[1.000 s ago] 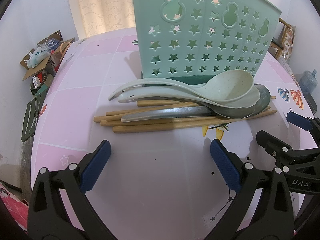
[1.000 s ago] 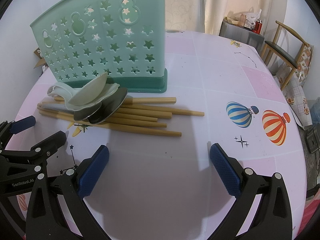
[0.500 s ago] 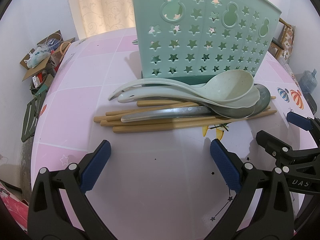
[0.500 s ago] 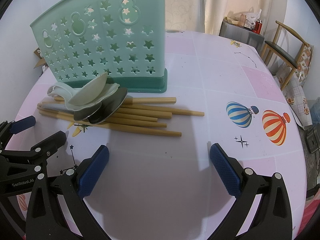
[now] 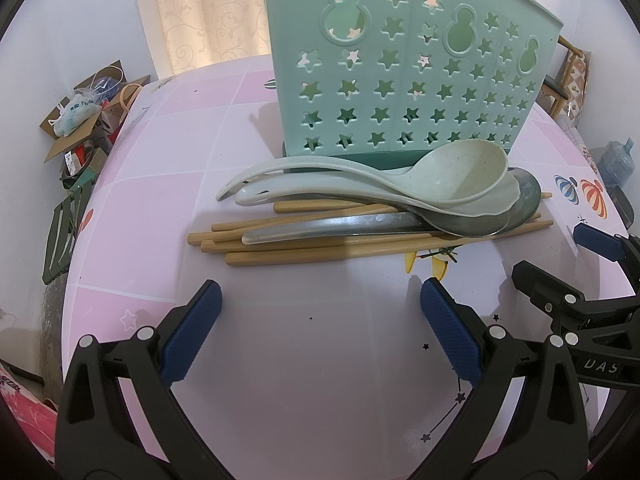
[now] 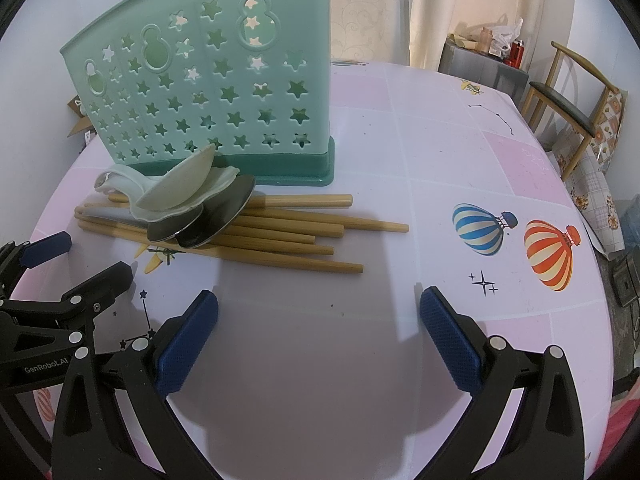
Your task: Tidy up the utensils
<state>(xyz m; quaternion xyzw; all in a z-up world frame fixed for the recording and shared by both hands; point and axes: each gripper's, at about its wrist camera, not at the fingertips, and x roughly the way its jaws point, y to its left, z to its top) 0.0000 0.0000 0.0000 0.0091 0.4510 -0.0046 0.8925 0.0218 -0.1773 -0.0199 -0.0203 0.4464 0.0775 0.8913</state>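
The spoons (image 5: 404, 196) lie stacked on the chopsticks (image 5: 340, 248), just in front of the green holder (image 5: 400, 80) on the pink counter (image 5: 312, 380); perhaps four spoons. Nearer me, my left gripper (image 5: 318, 320) and right gripper (image 6: 318, 320) have their fingers apart, empty.

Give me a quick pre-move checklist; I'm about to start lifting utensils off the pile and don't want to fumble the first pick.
1. Left tool open and empty: ok, jaws spread wide over bare table.
2. Right tool open and empty: ok.
3. Utensil holder upright: ok, standing on its dark base behind the pile.
4. Holder compartments free: cannot tell, the top opening is out of view.
5. Top item free to lift: ok, the pale spoon lies uppermost, nested on a second pale spoon and the metal spoons.
6. Chopsticks reachable first: not ok, the spoons lie across them; the bare ends point toward the right tool.
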